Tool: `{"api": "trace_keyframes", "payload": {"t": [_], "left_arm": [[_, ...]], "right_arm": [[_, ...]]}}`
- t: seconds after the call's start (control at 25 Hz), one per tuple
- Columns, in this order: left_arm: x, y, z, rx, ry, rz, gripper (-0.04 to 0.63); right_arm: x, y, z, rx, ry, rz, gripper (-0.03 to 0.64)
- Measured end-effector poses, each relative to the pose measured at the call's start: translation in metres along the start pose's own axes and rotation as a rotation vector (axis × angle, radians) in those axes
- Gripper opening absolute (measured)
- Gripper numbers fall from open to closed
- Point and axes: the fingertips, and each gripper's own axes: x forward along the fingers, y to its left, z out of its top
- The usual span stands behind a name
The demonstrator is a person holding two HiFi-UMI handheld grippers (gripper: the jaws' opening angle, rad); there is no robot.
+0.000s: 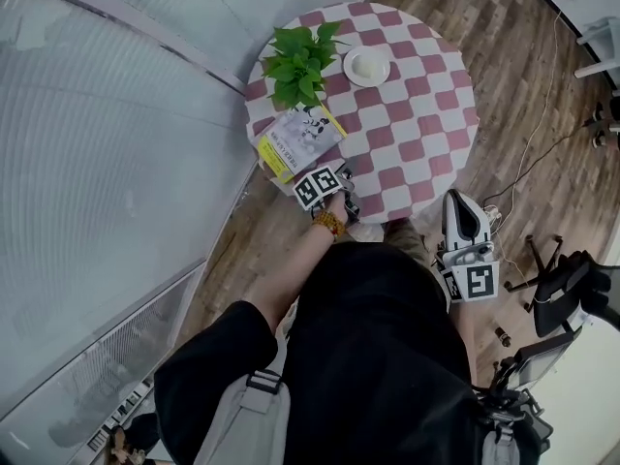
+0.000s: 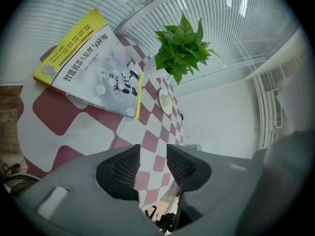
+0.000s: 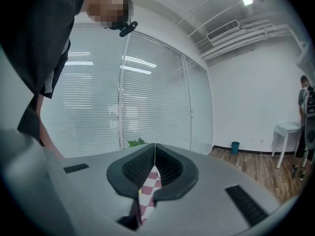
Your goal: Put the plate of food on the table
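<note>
My left hand-held gripper (image 2: pixel 153 154), ribbed jaws apart and empty, hovers at the round checked desk's (image 1: pixel 426 134) near edge, by the glossy yellow-spined book (image 1: pixel 298 139). Farther on, the leafy potted plant (image 1: pixel 298 61) crowds the small white plate of food (image 1: pixel 367 66), already on the desk. Reaching in could snag leaves. My right hand-held gripper (image 3: pixel 154 156) hangs closed and empty.

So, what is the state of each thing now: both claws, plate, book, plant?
Left claw: open, empty, over the table edge.
Right claw: shut, empty, off the table.
Plate: on the table, food on it.
Book: closed, lying flat.
Plant: upright.
</note>
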Motion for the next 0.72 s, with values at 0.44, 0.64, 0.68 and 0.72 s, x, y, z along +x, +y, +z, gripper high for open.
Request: {"api": "trace_keyframes", "payload": {"t": [0.44,0.64,0.68,0.72], "left_arm": [[-0.072,-0.064,0.03,-0.001,-0.028,-0.231,0.15],[-0.094,-0.094,0.055,0.071,-0.08,-0.318,0.113],[-0.097,-0.098,0.061,0.09,-0.093,-0.329,0.099],[-0.102,-0.102,0.068,0.11,-0.107,-0.341,0.087]], "right_arm": [[0.016,0.034,0.008,-0.019,-0.033,0.005,0.012],[0.025,0.039,0.014,-0.043,-0.041,-0.002,0.012],[0.03,0.041,0.017,-0.048,-0.044,0.0,0.012],[0.035,0.043,0.02,-0.056,-0.048,0.005,0.012]]}}
